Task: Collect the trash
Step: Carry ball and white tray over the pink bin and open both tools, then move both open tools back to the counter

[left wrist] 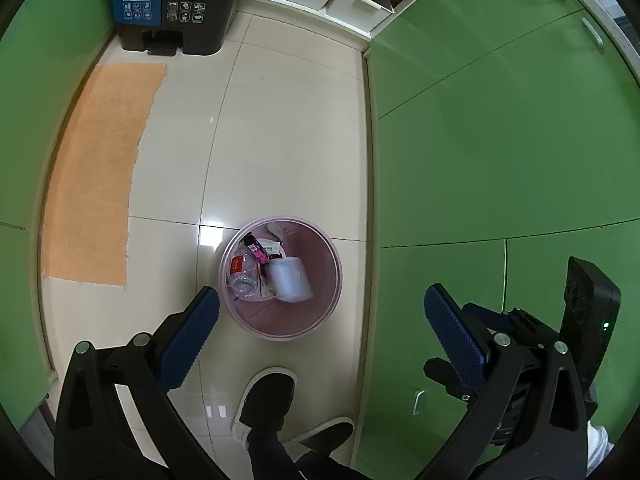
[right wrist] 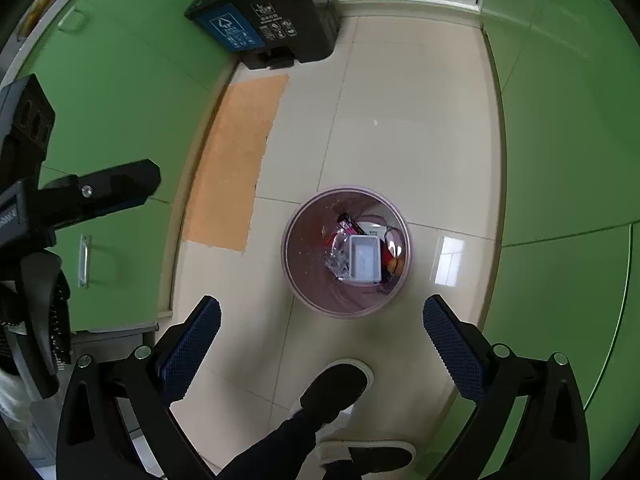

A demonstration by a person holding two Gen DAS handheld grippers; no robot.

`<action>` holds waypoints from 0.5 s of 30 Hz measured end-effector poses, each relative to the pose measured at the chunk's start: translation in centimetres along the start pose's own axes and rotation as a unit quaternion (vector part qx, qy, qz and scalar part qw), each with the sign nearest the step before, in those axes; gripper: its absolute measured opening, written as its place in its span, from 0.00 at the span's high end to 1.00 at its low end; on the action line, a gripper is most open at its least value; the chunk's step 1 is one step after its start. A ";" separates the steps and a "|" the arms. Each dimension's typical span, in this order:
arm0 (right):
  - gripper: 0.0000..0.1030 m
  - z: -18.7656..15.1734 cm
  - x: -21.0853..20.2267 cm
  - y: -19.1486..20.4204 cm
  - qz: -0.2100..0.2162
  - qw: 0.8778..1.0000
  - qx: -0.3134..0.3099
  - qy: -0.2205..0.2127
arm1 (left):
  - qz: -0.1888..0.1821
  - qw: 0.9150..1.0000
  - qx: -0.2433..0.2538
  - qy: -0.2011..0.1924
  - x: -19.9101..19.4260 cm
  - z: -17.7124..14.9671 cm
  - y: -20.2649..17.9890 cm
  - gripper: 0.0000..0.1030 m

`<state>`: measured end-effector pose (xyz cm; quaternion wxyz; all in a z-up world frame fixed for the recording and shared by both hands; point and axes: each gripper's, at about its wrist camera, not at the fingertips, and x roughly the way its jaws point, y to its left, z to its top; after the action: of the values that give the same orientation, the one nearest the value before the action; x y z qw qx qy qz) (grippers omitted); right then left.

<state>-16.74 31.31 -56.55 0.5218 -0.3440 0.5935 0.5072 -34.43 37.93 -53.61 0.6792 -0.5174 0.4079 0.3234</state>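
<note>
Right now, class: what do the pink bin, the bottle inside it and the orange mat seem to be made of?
Pink bin: probably plastic, with a smooth, thin, faintly glossy rim.
Bottle: clear plastic, likely; see-through and crumpled, with a red label.
Orange mat: looks like cloth or fibre; matte, with a ragged edge beside the glossy floor tiles.

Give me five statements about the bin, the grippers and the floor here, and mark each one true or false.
1. The pink wastebasket stands upright on the tiled floor. True.
2. The wastebasket is empty. False: it holds a clear plastic bottle, a white roll and other trash.
3. The left gripper is shut on a wrapper. False: it is open and holds nothing.
4. The right gripper is open. True.
5. An orange mat lies on the floor beside the green cabinets. True.
</note>
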 end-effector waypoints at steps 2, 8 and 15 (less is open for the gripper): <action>0.06 -0.3 -0.3 -0.1 0.001 1.000 0.005 0.002 | -0.001 1.000 0.001 0.003 -0.2 0.0 -0.3 0.03; 0.06 -1.0 -4.4 0.2 0.000 1.000 0.020 -0.009 | -0.006 1.000 0.006 0.002 -3.3 -0.6 -2.5 0.03; 0.06 -1.8 -14.7 1.6 0.001 0.998 0.036 -0.052 | -0.008 0.999 0.035 -0.014 -11.5 -1.6 -8.2 0.03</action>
<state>-15.54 28.18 -41.99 0.5635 -0.2979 0.5839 0.5028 -32.96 34.09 -39.95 0.7049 -0.4923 0.4050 0.3109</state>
